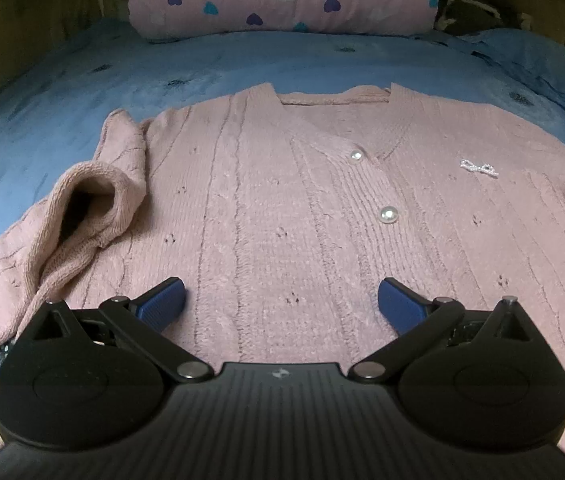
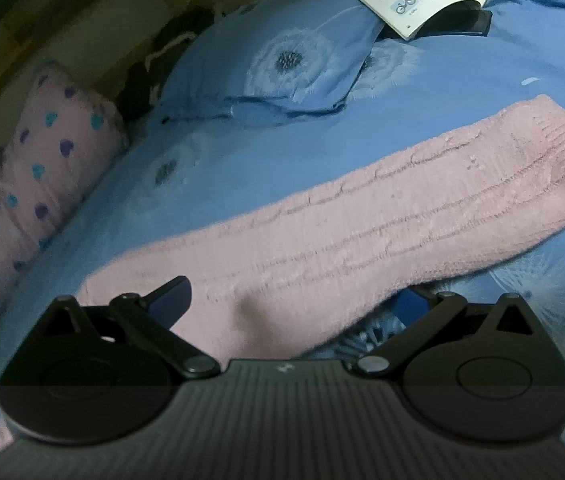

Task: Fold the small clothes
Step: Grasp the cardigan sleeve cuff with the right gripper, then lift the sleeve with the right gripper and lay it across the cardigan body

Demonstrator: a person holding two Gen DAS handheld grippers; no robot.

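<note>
a pink knitted cardigan (image 1: 282, 208) is lying buttoned and face up on the blue bed (image 1: 62, 80), its near sleeve (image 1: 82, 200) crumpled back on itself. the left gripper (image 1: 281, 304) is hovering over the lower front with fingers spread wide, holding nothing. the right gripper (image 2: 294, 300) is also gaping, the other sleeve (image 2: 382, 216) lying between its fingers. the knit is looking soft, limp and stretchy, probably snag-prone; the ribbed cuffs and hem are seeming the firmest places to pinch.
</note>
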